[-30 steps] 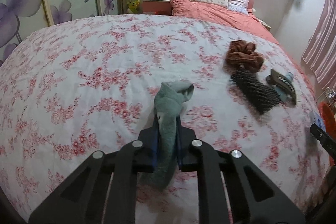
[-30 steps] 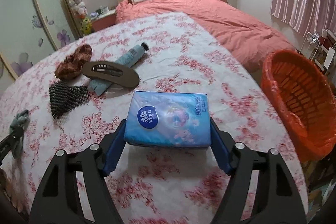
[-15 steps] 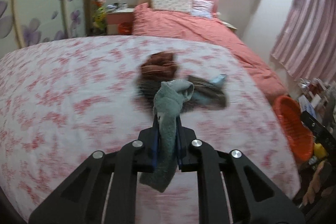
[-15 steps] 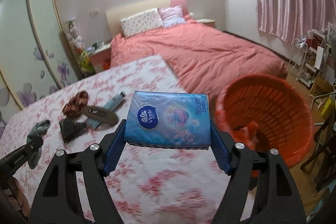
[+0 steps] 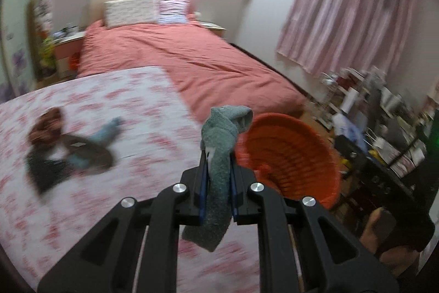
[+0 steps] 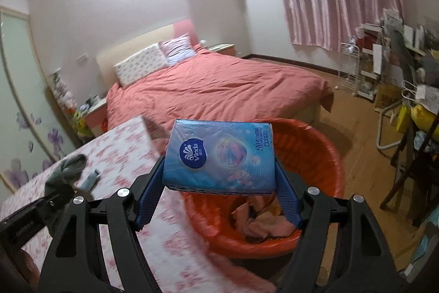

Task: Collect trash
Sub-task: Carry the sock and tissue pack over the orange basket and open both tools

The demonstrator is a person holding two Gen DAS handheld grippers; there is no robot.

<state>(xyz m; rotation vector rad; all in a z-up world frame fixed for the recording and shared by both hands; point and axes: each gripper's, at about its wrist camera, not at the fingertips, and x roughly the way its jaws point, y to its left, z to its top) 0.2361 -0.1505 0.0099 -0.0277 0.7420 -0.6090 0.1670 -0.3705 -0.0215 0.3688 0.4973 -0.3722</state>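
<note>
1. Left wrist view, far left: a brown scrunchie [image 5: 45, 125], a dark hairbrush [image 5: 44, 172] and a blue tube [image 5: 105, 132] lie blurred in a cluster on the floral bedspread [image 5: 82, 210], well back from its right edge.
2. Centre: the left tongs [image 5: 218, 183] are clenched on a grey-green sock [image 5: 219, 155], whose top flops over above the fingers and whose tail hangs below them, just over the bedspread's right edge.
3. Just right of the sock stands the orange basket [image 5: 288, 153] on the floor, rim tilted toward the bed, with bare wood floor between it and the cluttered shelves.
4. Right wrist view: the right tongs [image 6: 219, 177] grasp a blue Vinda tissue pack [image 6: 219, 155] by its two sides, above the basket's near rim [image 6: 329, 155]; pink cloth [image 6: 260, 221] lies inside the basket.
</note>
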